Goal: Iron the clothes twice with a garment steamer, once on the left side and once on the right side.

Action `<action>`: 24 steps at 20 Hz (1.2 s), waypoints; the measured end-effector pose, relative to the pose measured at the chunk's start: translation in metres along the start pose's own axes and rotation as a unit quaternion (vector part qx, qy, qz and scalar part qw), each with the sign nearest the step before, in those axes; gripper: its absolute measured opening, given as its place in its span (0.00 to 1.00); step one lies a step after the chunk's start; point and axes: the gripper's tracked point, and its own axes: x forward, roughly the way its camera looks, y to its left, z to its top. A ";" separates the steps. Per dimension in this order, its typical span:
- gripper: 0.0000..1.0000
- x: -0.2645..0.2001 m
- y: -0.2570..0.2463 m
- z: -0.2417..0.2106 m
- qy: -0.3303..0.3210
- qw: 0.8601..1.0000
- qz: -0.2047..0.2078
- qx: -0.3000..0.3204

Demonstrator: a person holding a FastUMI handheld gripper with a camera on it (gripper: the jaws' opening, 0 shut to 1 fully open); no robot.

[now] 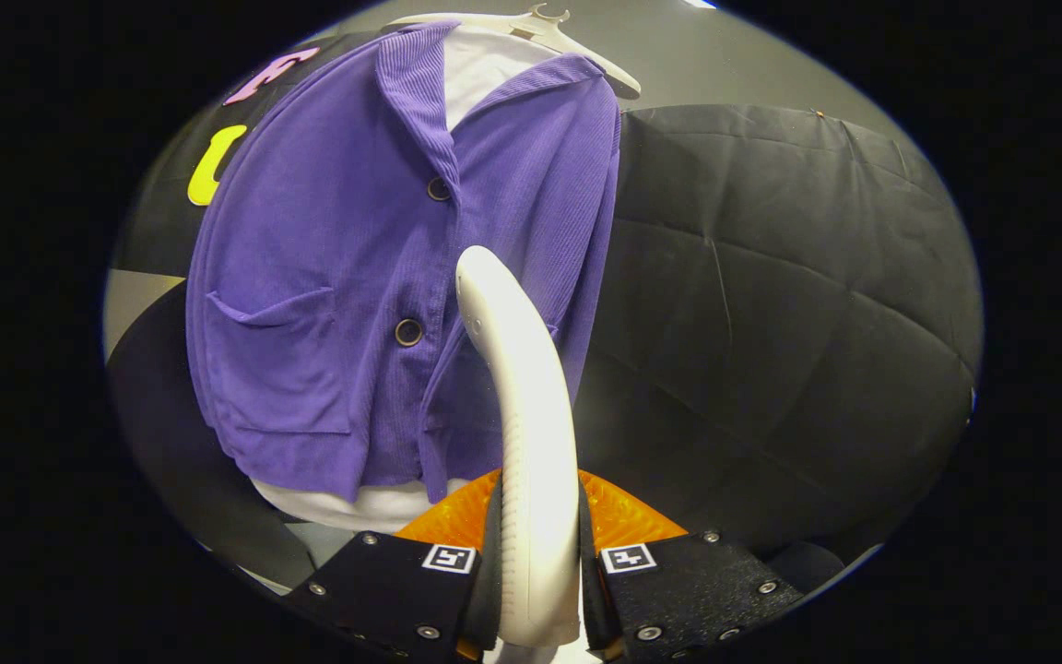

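Clamped between my gripper's (538,563) fingers, the steamer (522,415) noses against the purple shirt (328,304) on its hanger (540,28); I'd glide slowly down one side, keeping contact

The claw (538,563) is sitting low in the gripper view, its two fingers (402,581) reaching forward side by side and standing nearly level with each other. Both fingers are pressing inward from either side on the handle of the garment steamer (531,443), closing tight against it with no gap showing at the contact. Each finger is carrying a small square marker on its upper face, and the screws along their outer edges are catching the light.
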 end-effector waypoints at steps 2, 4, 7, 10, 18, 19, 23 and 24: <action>0.35 -0.010 0.002 -0.003 -0.004 1.000 0.020 0.000; 0.35 -0.026 0.006 -0.016 0.000 0.999 0.047 -0.006; 0.35 -0.056 0.015 -0.030 -0.014 0.996 0.089 -0.010; 0.35 -0.090 0.030 -0.035 -0.025 0.990 0.132 -0.031; 0.35 -0.200 0.091 -0.019 -0.070 0.974 0.206 -0.057; 0.35 -0.214 0.099 -0.017 -0.074 0.974 0.208 -0.059; 0.35 -0.260 0.132 -0.001 -0.076 0.976 0.196 -0.056; 0.35 -0.279 0.133 0.000 -0.080 0.977 0.193 -0.052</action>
